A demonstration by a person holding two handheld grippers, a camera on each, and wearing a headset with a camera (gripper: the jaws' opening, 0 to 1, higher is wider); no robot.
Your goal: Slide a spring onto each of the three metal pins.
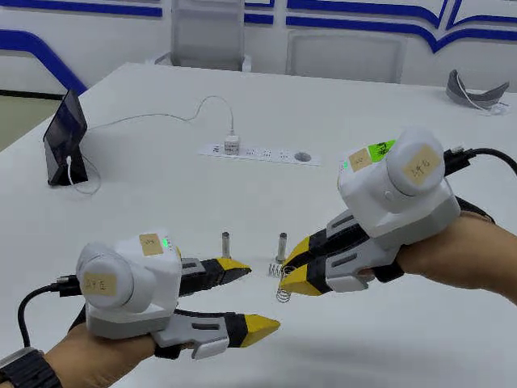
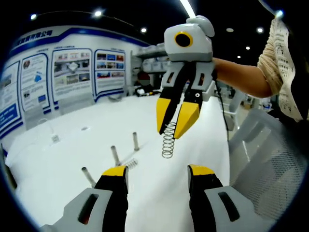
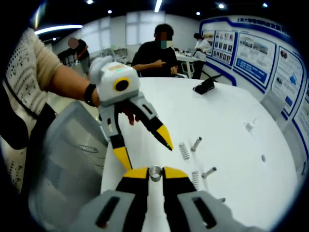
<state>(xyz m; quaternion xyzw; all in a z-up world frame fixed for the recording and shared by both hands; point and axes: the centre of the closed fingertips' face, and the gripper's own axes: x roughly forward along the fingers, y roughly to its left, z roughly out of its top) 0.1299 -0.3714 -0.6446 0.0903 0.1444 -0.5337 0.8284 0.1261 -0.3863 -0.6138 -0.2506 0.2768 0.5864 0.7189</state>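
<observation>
Two upright metal pins (image 1: 226, 242) (image 1: 281, 245) stand on the white table (image 1: 161, 186). A loose spring (image 1: 276, 270) lies by the right one. My right gripper (image 1: 292, 271) is shut on a spring (image 1: 283, 295) that hangs from its yellow tips just above the table. The left gripper view shows that held spring (image 2: 167, 142) dangling, three pins (image 2: 115, 154) and the lying spring (image 2: 130, 164). My left gripper (image 1: 250, 295) is open and holds nothing, a little left of the pins. In the right gripper view two springs (image 3: 184, 151) (image 3: 195, 179) lie beside pins (image 3: 195, 143).
A white power strip (image 1: 258, 152) with a plugged cable lies mid-table, and a tablet (image 1: 65, 133) stands at the left edge. Chairs (image 1: 206, 32) sit behind the far edge. A mesh chair (image 3: 72, 145) is beside the table, and people (image 3: 161, 48) sit further back.
</observation>
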